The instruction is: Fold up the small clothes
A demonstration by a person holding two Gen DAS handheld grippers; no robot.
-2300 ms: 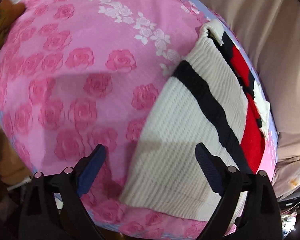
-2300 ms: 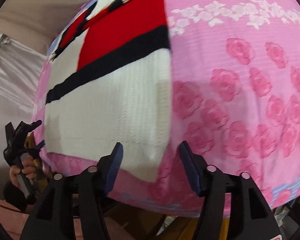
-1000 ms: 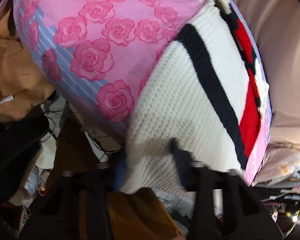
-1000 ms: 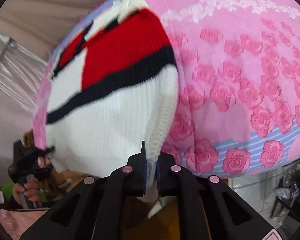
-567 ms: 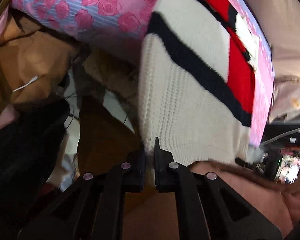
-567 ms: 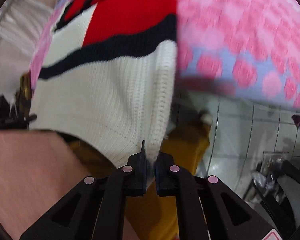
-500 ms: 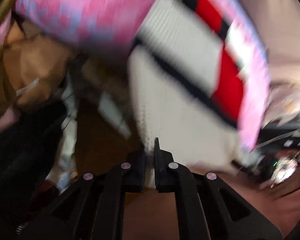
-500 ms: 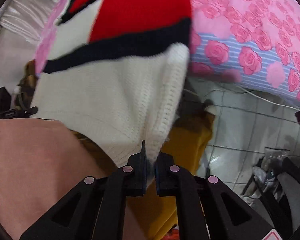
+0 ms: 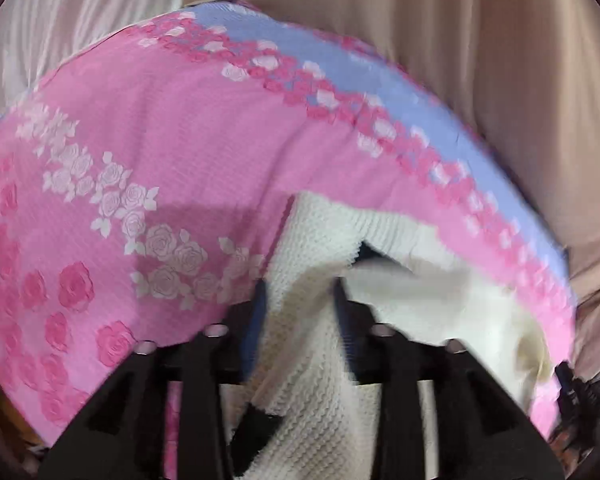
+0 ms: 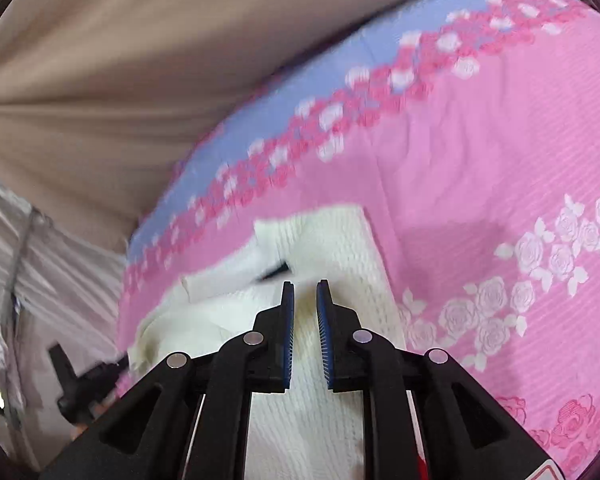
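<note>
Sweater (image 9: 308, 380): cream-white knit, ribbed texture, w/ a dark bit showing at the fold. Bedspread (image 9: 160, 148): pink w/ deep-pink roses, a band of white roses, lavender-blue border edged in pink & white roses. Curtain (image 10: 120, 60) behind: plain beige. Gripper pads: blue.
</note>
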